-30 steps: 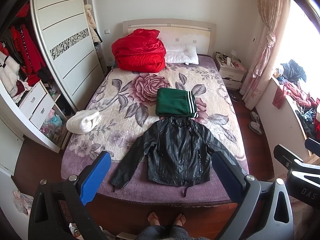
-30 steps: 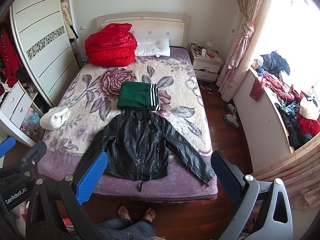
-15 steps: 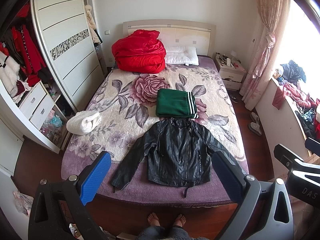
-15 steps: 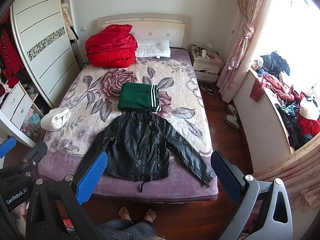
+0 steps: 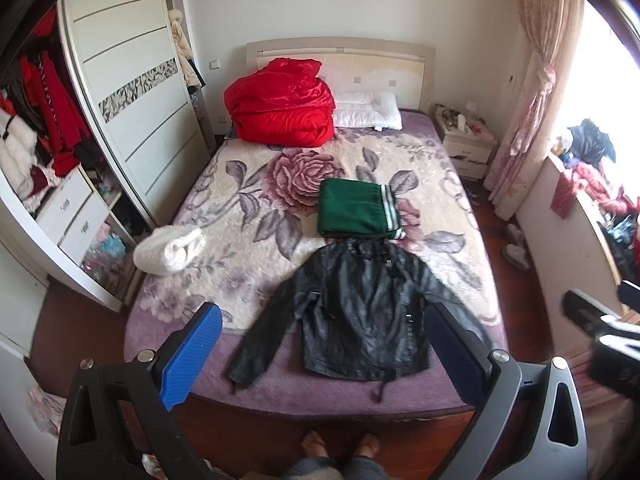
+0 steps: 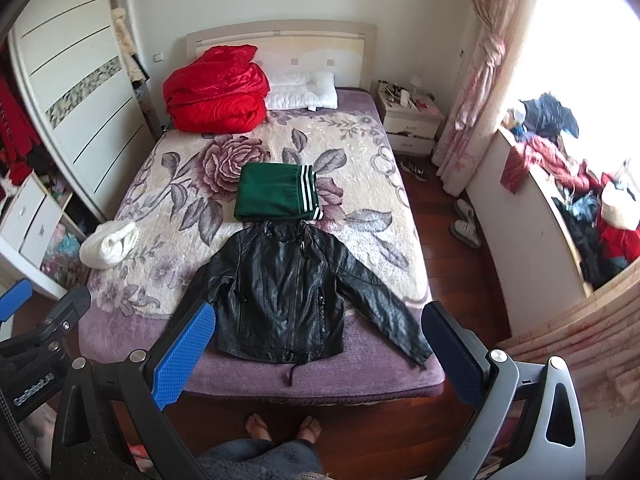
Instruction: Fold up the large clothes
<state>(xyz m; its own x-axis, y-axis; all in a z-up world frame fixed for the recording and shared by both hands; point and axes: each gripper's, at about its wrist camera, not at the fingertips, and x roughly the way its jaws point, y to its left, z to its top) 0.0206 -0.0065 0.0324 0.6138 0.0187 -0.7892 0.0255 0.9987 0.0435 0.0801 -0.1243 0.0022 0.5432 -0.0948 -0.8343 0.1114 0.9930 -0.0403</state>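
A black leather jacket (image 5: 360, 312) lies flat, front up and sleeves spread, at the foot of the bed; it also shows in the right wrist view (image 6: 286, 296). A folded green garment with white stripes (image 5: 356, 208) lies just beyond its collar, also in the right wrist view (image 6: 276, 194). My left gripper (image 5: 324, 344) is open and empty, held high above the bed's foot. My right gripper (image 6: 320, 340) is open and empty, likewise held above the foot edge.
The bed (image 6: 168, 184) has a floral blanket. A red quilt (image 5: 280, 108) and white pillow (image 5: 368, 110) sit at the headboard. A rolled white garment (image 5: 170, 250) lies at the left edge. Wardrobe (image 5: 132, 112) left, nightstand (image 6: 408, 120) and cluttered ledge (image 6: 560, 184) right. My feet (image 6: 280, 428) stand at the foot.
Both grippers have moved slightly nearer and lower over the foot of the bed. The clothes have not moved. Both grippers stay open.
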